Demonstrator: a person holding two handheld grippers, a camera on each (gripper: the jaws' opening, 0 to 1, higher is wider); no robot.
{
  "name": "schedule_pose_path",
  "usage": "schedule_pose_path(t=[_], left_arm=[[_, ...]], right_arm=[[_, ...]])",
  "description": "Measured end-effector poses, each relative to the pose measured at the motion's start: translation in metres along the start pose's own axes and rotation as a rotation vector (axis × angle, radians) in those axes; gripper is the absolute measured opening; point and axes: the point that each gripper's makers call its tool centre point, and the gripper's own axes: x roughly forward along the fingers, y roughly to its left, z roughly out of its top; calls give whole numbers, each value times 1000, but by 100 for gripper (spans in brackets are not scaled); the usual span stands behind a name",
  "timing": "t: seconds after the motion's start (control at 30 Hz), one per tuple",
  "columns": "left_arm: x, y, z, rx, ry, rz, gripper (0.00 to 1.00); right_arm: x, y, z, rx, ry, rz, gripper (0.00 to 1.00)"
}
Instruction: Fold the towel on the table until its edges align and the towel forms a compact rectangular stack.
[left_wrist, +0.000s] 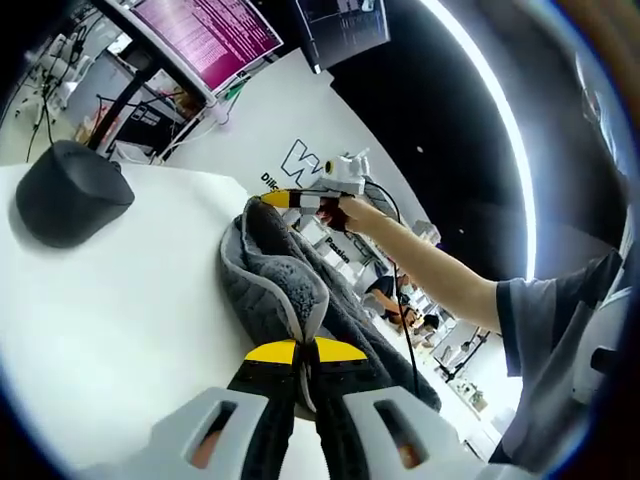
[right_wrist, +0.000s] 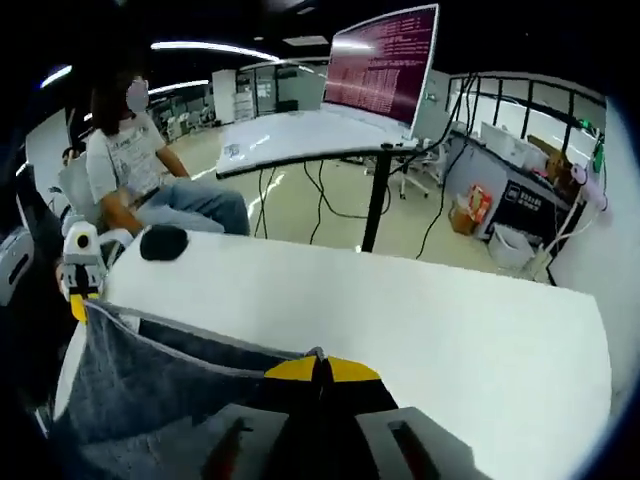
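Observation:
A grey towel (left_wrist: 285, 275) with a pale hem is stretched between my two grippers over the white table (left_wrist: 120, 310). In the left gripper view my left gripper (left_wrist: 305, 352) is shut on the towel's near edge, yellow tips pressed together. At its far end my right gripper (left_wrist: 290, 199), held by a hand, pinches another edge. In the right gripper view my right gripper (right_wrist: 320, 370) is shut on the towel (right_wrist: 150, 390), and the left gripper (right_wrist: 82, 300) grips its corner at the far left. The towel's hem runs taut between them.
A dark rounded object (left_wrist: 65, 190) sits on the table (right_wrist: 430, 320) near one corner, also seen as the dark object (right_wrist: 163, 242). A monitor (right_wrist: 380, 60) on a stand rises behind the table. A seated person (right_wrist: 130, 170) is beyond it. Cables hang behind.

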Motion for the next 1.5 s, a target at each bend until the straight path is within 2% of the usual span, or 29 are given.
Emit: schedule_pose_path(t=[0.03, 0.2, 0.33, 0.4, 0.47, 0.6, 0.67, 0.73, 0.77, 0.83, 0.93, 1.0, 1.1, 1.2, 1.37, 1.5], left_arm=[[0, 0, 0, -2, 0, 0, 6], [0, 0, 0, 0, -2, 1, 6], [0, 0, 0, 3, -2, 2, 6], [0, 0, 0, 6, -2, 3, 6], [0, 0, 0, 7, -3, 4, 6], [0, 0, 0, 7, -3, 5, 6], [0, 0, 0, 6, -2, 5, 6], [0, 1, 0, 6, -1, 6, 6], [0, 1, 0, 6, -1, 6, 6], [0, 1, 1, 7, -1, 7, 6], [0, 2, 1, 12, -2, 12, 6], [1, 2, 1, 16, -2, 15, 6], [1, 2, 1, 20, -1, 18, 6], [1, 2, 0, 21, -1, 19, 6], [1, 2, 0, 22, -1, 18, 6], [1, 2, 0, 22, -2, 16, 6]], right_arm=[[4, -2, -7, -8, 35, -11, 2], [7, -7, -8, 7, 4, -43, 2], [7, -8, -13, 14, 6, -44, 2], [5, -10, -9, 74, -38, -36, 3], [4, -15, -7, 96, -78, -43, 4], [2, -15, -3, 166, -145, -2, 12], [1, -28, -7, 185, -136, 13, 19], [2, -28, -13, 173, -106, 30, 18], [2, -38, -16, 173, -97, 36, 18], [1, -41, -20, 170, -91, 55, 18], [1, -44, -23, 169, -78, 60, 17], [1, -45, -29, 160, -38, 72, 14], [-1, -46, -33, 150, -18, 90, 10], [-5, -45, -34, 136, -10, 89, 4], [-12, -50, -30, 120, -9, 78, 3], [-17, -58, -23, 68, -17, 38, 3]])
